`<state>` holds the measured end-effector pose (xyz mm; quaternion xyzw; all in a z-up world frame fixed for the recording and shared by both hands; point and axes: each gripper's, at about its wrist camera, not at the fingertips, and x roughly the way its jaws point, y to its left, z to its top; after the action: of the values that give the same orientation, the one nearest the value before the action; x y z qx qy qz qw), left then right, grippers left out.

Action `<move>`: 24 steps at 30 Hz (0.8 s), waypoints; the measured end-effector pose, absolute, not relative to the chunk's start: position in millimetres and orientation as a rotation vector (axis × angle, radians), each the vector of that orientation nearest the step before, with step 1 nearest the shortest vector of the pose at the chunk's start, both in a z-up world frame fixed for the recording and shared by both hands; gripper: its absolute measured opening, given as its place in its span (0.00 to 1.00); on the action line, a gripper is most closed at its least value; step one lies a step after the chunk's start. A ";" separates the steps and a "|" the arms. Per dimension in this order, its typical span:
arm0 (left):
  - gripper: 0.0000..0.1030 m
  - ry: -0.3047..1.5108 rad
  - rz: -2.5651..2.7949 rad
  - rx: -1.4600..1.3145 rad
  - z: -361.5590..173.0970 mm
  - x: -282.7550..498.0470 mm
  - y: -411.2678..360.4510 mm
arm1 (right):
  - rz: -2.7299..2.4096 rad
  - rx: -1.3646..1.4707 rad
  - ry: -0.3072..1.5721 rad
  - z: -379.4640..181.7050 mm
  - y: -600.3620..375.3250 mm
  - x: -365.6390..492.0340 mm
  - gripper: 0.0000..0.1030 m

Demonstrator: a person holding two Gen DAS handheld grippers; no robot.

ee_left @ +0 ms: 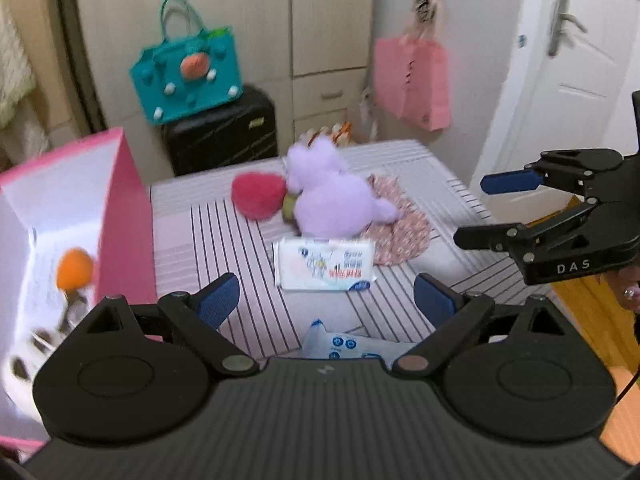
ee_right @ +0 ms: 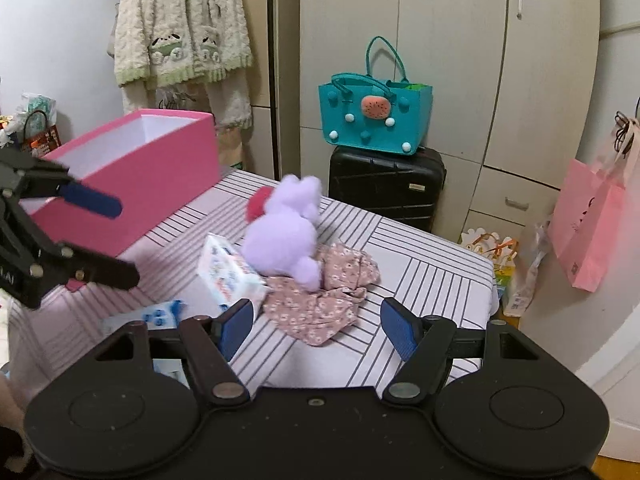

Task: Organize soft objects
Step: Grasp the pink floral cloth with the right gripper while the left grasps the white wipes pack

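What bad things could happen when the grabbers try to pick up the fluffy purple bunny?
1. The fluffy purple plush bunny lies partly on the crumpled pink floral cloth, so the cloth might get dragged along.
2. The white tissue pack leans against the bunny and could tumble over.
3. The open left gripper and open right gripper are close together; they might bump.

The striped bed (ee_left: 224, 240) is viewed downward from near its front edge by both wrist cameras. The purple plush (ee_left: 328, 204) and pink box (ee_right: 152, 168) are shared; each view catches the other gripper at its side.
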<state>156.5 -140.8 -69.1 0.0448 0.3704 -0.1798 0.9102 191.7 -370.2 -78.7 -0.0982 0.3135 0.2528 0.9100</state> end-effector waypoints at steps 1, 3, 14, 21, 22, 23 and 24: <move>0.92 0.766 -0.377 0.095 -74.0 158.0 -142.7 | 0.527 -0.197 0.649 -82.8 -370.8 195.5 0.73; 0.92 0.773 -0.374 0.107 -84.0 162.5 -146.7 | 0.541 -0.190 0.651 -92.0 -371.9 204.8 0.73; 0.92 0.721 -0.341 0.028 -119.9 196.7 -157.3 | 0.612 -0.193 0.665 -119.7 -371.1 252.0 0.82; 0.97 0.718 -0.386 0.128 -131.0 203.3 -167.1 | 0.686 -0.413 0.618 -129.2 -358.5 259.0 0.92; 0.97 0.706 -0.377 0.146 -131.5 202.8 -168.4 | 0.701 -0.423 0.626 -130.1 -357.9 262.1 0.92; 0.97 0.687 -0.372 0.162 -131.5 202.2 -169.5 | 0.721 -0.427 0.633 -130.7 -357.4 264.9 0.92; 0.97 0.676 -0.368 0.171 -131.0 202.0 -170.0 | 0.746 -0.428 0.639 -131.0 -357.1 267.6 0.92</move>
<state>202.0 -170.0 -131.0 0.0833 0.3292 -0.1793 0.9233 267.6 -357.1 -131.0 -0.2037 0.3046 0.3554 0.8599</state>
